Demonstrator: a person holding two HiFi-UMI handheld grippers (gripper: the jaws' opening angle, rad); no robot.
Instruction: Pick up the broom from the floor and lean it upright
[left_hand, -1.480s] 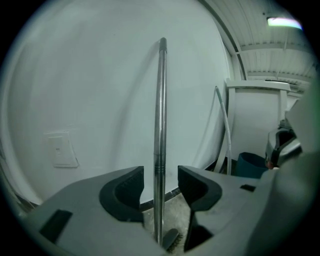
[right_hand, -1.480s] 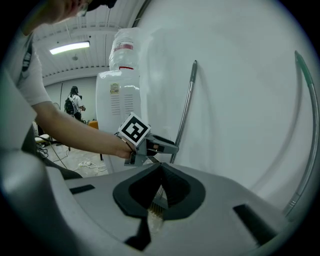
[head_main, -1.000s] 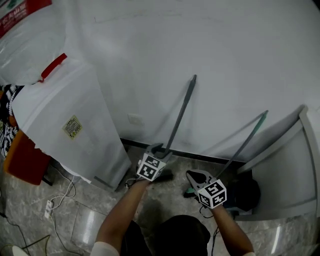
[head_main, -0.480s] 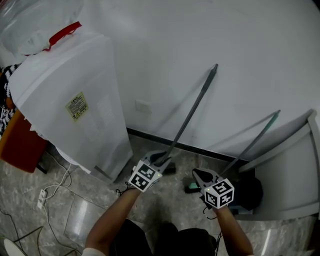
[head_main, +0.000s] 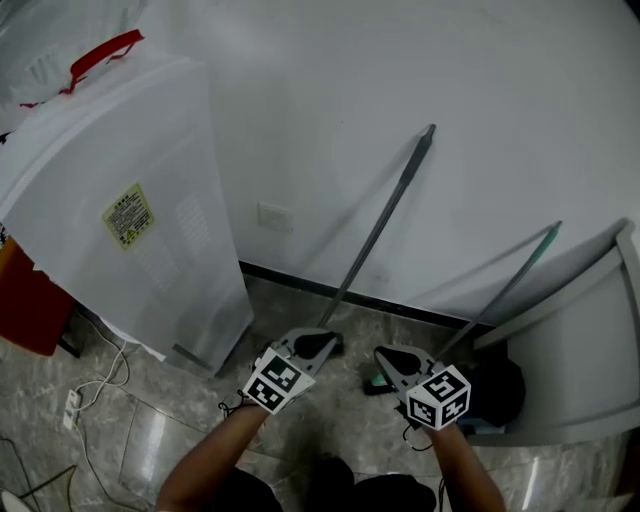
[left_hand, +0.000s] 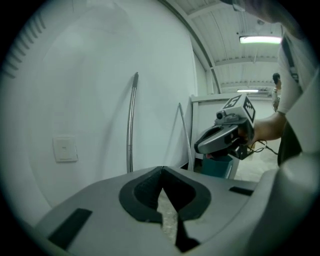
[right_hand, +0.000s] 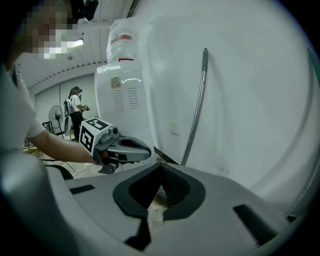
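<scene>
Broom leans upright on wall, head at the floor's wall edge. Left hand-held gripper just clenched, nothing between the jaws. Right hand-held gripper clenched, empty. I judge the task done.

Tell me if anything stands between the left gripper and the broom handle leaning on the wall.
Nothing visible does. The broom handle leans on the wall just ahead of the left gripper, whose fingers have just closed on nothing.
</scene>
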